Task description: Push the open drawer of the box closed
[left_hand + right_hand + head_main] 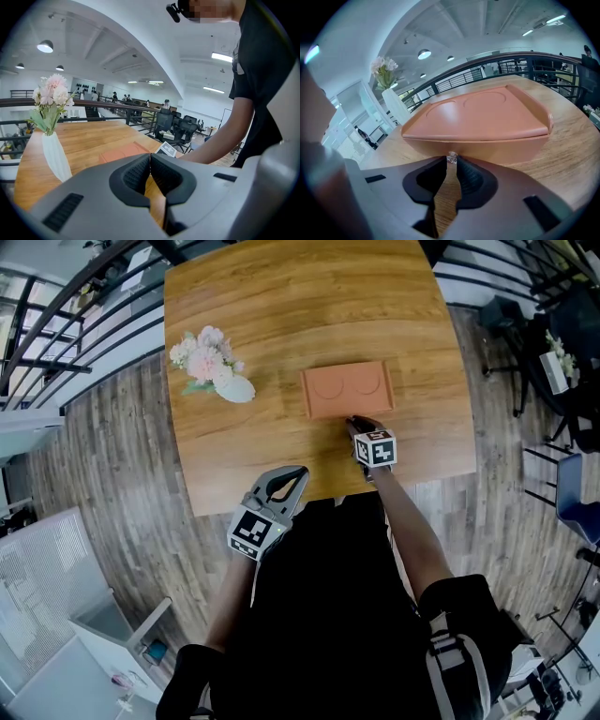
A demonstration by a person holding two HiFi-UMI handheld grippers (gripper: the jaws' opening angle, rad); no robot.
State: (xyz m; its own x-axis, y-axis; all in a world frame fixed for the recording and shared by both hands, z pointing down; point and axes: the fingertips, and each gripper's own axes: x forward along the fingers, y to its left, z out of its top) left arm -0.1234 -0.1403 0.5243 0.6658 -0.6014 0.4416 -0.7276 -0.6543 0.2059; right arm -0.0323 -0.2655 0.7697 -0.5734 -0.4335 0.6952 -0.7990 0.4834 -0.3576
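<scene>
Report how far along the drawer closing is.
Done, it seems: the drawer front looks flush under the box top. In hand: the right gripper is shut on the knob. Left: let go and back off. The left gripper is shut and idle.

Head view: the box shows only its top. Its front face and drawer are out of sight. The table is cut off at the top edge, and the person's body covers its near edge.

Left gripper view: the left gripper hides the near part of the box and the foot of the vase.

Right gripper view: the knob at the tips of the right gripper is too small to read its shape. No drawer seam can be made out.
</scene>
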